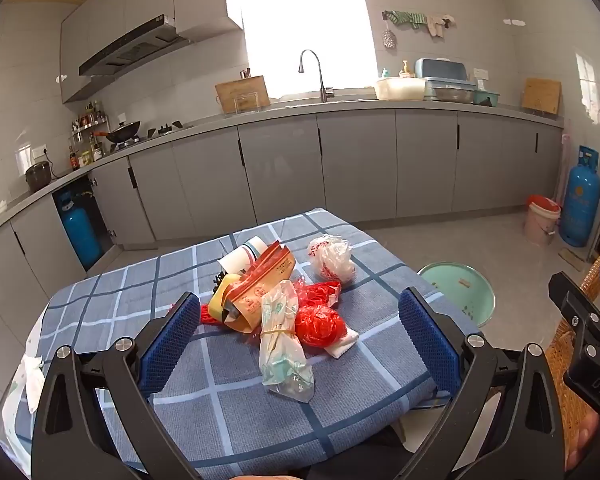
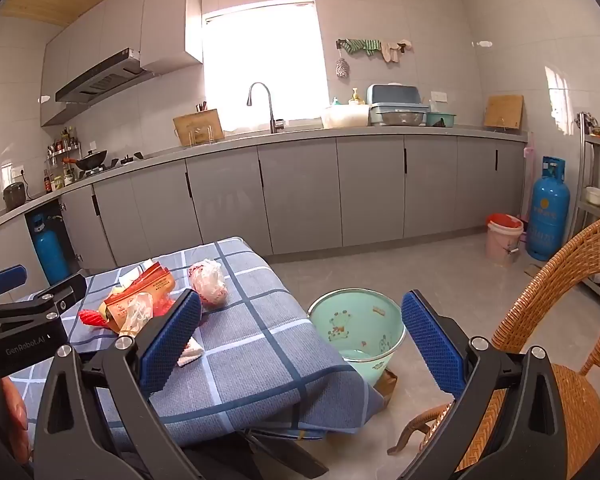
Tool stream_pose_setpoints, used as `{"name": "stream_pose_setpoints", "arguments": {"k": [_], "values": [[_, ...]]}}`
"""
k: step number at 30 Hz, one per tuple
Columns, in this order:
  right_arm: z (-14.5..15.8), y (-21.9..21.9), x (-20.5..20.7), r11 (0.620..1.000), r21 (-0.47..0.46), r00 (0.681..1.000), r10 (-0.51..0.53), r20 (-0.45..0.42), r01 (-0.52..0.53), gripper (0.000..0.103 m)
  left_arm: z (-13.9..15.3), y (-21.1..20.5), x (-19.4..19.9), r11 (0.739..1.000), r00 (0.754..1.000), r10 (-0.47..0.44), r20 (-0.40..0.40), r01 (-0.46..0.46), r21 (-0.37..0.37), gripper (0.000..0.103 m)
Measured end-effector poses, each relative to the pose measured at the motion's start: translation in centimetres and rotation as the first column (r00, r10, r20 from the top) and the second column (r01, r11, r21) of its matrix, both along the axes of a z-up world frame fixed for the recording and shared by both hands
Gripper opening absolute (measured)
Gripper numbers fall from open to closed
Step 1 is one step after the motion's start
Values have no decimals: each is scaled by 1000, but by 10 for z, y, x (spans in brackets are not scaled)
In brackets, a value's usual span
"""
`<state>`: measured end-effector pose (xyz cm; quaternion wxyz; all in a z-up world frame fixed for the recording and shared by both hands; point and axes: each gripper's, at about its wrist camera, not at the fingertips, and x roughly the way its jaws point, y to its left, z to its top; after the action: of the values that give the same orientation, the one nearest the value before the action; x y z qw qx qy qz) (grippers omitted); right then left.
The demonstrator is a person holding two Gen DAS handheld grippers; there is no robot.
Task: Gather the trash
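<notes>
Left wrist view: the left gripper [image 1: 298, 330] reaches out over a small table draped in a blue plaid tablecloth [image 1: 236, 396]. Its two blue-padded fingers stand spread wide apart, gripping nothing, one on either side of a pile of trash lying on the cloth beyond them. In that pile, a clear plastic bag [image 1: 283, 344] bound with a rubber band lies nearest the camera. Touching its right side is a crumpled red plastic bag [image 1: 320, 322], with a white scrap just beside that. Behind sit an orange snack wrapper [image 1: 260, 280], a tipped white paper cup [image 1: 244, 256] and a balled white plastic bag with red print [image 1: 332, 258]. A crumpled white tissue [image 1: 32, 376] lies apart at the table's left edge. On the floor to the right of the table stands a mint-green bin [image 1: 460, 288]. Grey kitchen cabinets [image 1: 356, 160] line the far wall.

Right wrist view: the right gripper [image 2: 300, 330] hangs past the table's right corner, fingers likewise released and wide, empty. Between them, on the floor, the mint-green bin shows its open mouth [image 2: 356, 328], standing just beside the hanging tablecloth. The trash pile lies to the left on the table, partly hidden behind the left finger; the balled white bag [image 2: 208, 282] sits clear of it. The left gripper's black body [image 2: 24, 320] enters at the left edge. A wicker chair [image 2: 560, 320] stands at the right, and a blue gas cylinder [image 2: 548, 212] against the far wall.
</notes>
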<state>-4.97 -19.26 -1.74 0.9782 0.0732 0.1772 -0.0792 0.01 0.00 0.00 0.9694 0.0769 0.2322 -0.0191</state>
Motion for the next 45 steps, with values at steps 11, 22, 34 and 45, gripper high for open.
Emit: {"name": "stream_pose_setpoints", "arguments": {"k": [11,22,34,45], "values": [[0,0,1,1000,-12,1000,0,-2,0,98,1,0,-1,1000,1000,6,14,-6,1,98],[-2,2,1,1000,-13,1000,3,-4,-3,98,-2,4,-1,1000,1000,2,26,-2,0,98],[-3,2,1,1000,-14,1000,4,-4,-4,98,4,-1,-4,1000,1000,4,28,-4,4,98],[-7,1,3,1000,-12,1000,4,-7,-4,98,5,-1,-5,1000,1000,4,27,-4,4,98]]}}
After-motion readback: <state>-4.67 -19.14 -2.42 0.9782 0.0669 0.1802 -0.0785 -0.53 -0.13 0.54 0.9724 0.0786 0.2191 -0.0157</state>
